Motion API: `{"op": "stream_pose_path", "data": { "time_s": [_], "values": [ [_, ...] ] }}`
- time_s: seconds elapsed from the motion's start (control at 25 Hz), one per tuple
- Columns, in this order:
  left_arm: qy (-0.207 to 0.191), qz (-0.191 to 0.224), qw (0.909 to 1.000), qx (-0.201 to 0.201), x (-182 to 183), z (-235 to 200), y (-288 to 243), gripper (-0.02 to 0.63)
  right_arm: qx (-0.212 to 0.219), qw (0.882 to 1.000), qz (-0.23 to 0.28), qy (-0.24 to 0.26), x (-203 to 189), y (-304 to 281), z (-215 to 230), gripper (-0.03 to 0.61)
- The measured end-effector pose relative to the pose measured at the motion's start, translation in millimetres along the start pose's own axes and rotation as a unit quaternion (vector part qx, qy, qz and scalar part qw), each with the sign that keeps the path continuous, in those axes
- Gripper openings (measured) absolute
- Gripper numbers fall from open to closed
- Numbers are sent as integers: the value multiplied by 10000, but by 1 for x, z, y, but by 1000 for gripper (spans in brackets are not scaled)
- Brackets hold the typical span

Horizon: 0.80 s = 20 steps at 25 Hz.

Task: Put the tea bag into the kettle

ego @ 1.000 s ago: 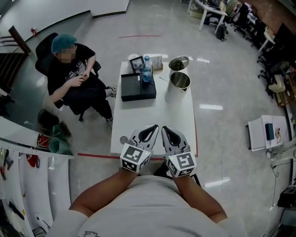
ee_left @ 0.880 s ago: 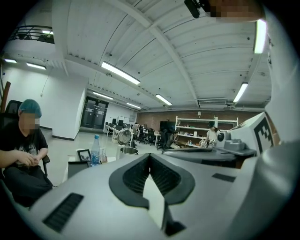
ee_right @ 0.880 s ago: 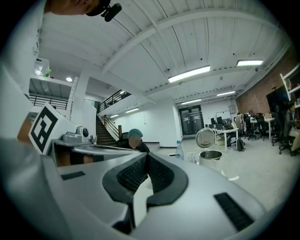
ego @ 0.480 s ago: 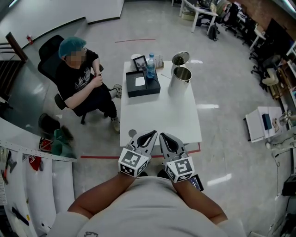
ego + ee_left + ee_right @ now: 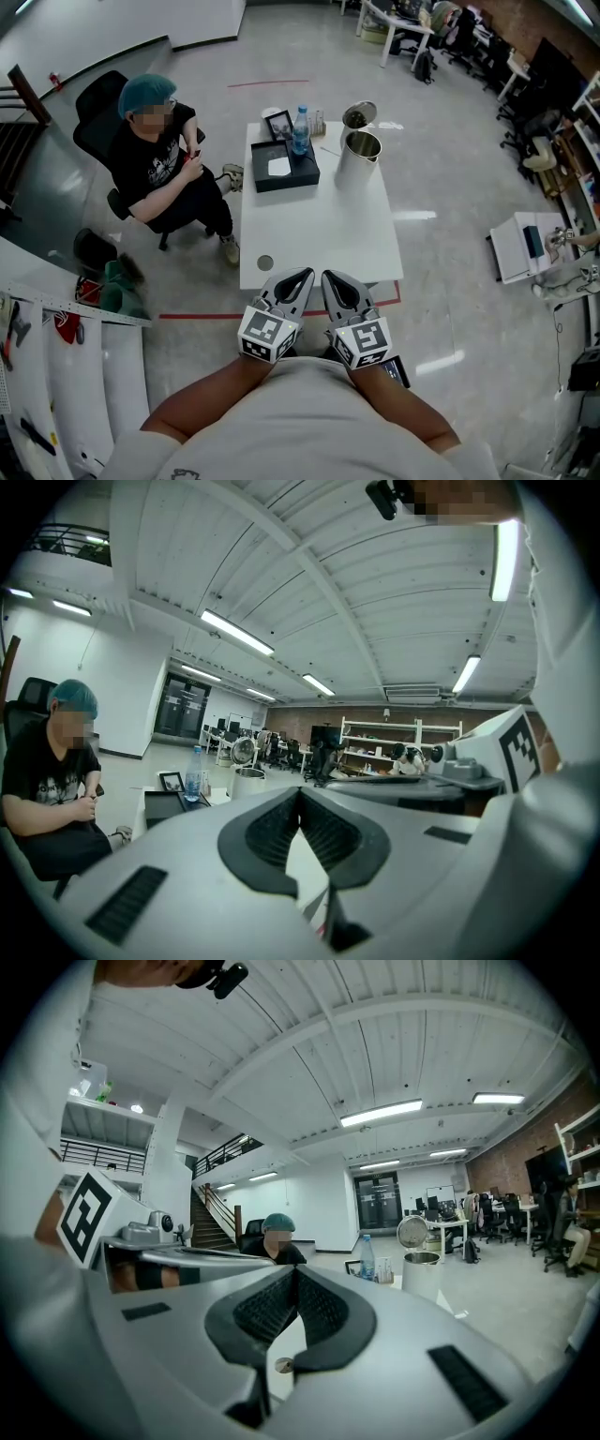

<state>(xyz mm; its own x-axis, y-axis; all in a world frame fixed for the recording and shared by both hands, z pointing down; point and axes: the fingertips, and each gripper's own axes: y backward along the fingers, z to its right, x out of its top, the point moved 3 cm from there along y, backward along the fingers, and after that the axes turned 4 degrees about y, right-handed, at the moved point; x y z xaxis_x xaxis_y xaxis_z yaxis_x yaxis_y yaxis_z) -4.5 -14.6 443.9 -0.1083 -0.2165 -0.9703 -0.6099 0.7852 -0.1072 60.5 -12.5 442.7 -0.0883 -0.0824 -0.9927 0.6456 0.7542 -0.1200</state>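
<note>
While both forearms are drawn in close to the person's body, the left gripper (image 5: 306,273) and the right gripper (image 5: 329,275) sit side by side, pointing almost level over the near edge of a white rectangular surface (image 5: 319,234). Each gripper view shows its jaws pressed together with nothing between them, so both grippers are closed and empty.

Just beyond the left gripper, a small grey round disc (image 5: 265,263) lies on the surface near its front left corner. The middle of the surface is bare.

At the far end, on the left, is a flat black box (image 5: 298,174) with a white card (image 5: 278,166) on top. Behind it are a clear plastic bottle with a blue cap (image 5: 300,132) and a small dark picture frame (image 5: 278,124). The open-topped cylindrical steel kettle (image 5: 359,156) stands at the far right, with a second round metal piece (image 5: 359,115) just behind it. The tea bag is too small to pick out from here.

Left of the surface, a person in a teal cap and black shirt (image 5: 159,164) sits on a black chair.
</note>
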Motion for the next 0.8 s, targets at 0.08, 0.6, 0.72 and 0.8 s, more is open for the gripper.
{"op": "stream_pose_path", "data": {
  "time_s": [0.08,0.6,0.72,0.8],
  "values": [
    [11,3,10000,-40,0,4,2,11,-37,10000,-5,-7,0,3,0,11],
    [77,-6,9999,-118,-4,8,20,11,-73,10000,-26,48,1,9,-16,11],
    [89,14,9999,-119,-5,6,22,11,-53,10000,-37,58,-2,8,-19,11],
    [105,24,9999,-110,-6,3,22,11,-39,10000,-44,65,-3,6,-20,11]
  ]
}}
